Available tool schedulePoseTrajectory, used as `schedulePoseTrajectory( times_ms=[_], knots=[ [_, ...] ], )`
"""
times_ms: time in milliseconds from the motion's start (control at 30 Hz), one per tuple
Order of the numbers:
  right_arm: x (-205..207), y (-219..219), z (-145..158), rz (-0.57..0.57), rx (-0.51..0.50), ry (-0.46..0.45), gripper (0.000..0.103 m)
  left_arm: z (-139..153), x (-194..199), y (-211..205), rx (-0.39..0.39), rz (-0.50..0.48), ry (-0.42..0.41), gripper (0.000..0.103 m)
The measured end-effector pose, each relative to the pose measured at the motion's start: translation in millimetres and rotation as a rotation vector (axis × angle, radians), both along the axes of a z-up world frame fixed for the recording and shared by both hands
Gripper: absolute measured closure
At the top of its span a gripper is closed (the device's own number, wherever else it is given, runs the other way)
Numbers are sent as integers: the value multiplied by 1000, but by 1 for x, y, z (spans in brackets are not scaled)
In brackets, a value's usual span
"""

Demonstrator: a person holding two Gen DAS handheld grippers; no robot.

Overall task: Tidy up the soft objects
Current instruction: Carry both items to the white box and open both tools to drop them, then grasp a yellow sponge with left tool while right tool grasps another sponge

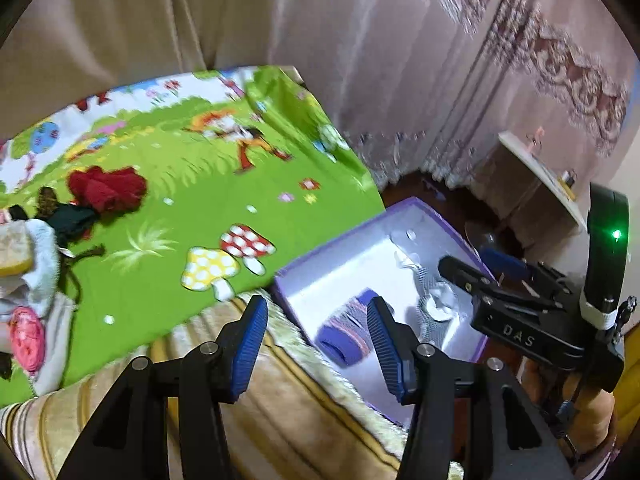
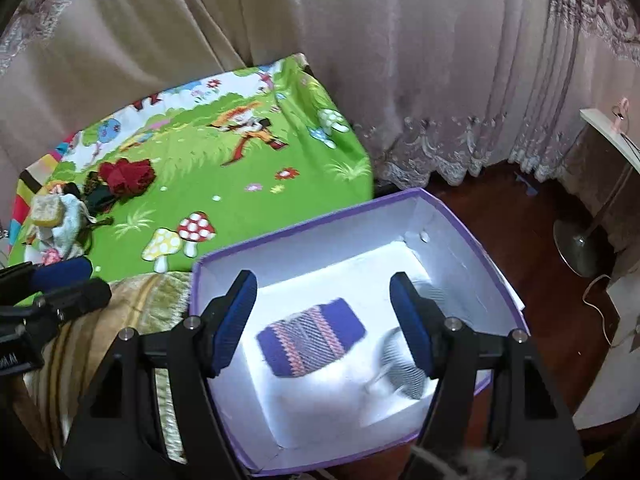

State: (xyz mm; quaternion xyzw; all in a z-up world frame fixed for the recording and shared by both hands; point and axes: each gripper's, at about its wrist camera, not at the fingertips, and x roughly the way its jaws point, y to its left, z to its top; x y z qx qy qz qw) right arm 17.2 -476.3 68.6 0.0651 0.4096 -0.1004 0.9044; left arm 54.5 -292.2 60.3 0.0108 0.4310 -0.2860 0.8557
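A purple box (image 2: 472, 248) with a white inside stands beside the bed. In it lie a blue patterned knit piece (image 2: 312, 340) and a blurred grey-and-white patterned piece (image 2: 400, 364). My right gripper (image 2: 322, 284) hangs open over the box, its pads apart and touching nothing. My left gripper (image 1: 318, 308) is open too, above the box's left wall and the blanket edge, with the knit piece (image 1: 344, 340) below it. A red cloth (image 1: 106, 188) and a heap of other soft things (image 1: 28, 280) lie on the green mat at the far left.
The green cartoon mat (image 2: 224, 184) covers the bed, with a striped beige blanket (image 1: 280, 408) at its near edge. Curtains (image 2: 400, 60) hang behind. A lamp stand base (image 2: 580, 244) and white furniture (image 2: 612, 136) stand on the dark wooden floor to the right.
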Motion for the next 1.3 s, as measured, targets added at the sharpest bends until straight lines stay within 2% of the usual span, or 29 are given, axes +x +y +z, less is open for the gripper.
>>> schedulePoseTrajectory(
  times_ms=[267, 367, 567, 833, 1100, 1300],
  knots=[
    [12, 37, 18, 107, 66, -49, 31, 8, 8, 70, 6, 141, -57, 50],
    [18, 54, 23, 136, 63, -53, 29, 7, 9, 103, 25, 189, -50, 50],
    [35, 94, 26, 234, 120, -35, 29, -3, 10, 176, -37, 332, 5, 50],
    [65, 146, 22, 338, 137, 1, 26, -12, 18, 253, -39, 477, 25, 50],
    [102, 209, 24, 459, 189, 22, 22, -11, 42, 293, -27, 534, 26, 49],
    [130, 254, 21, 533, 227, 44, 20, -2, 68, 306, -9, 542, 3, 41]
  ],
)
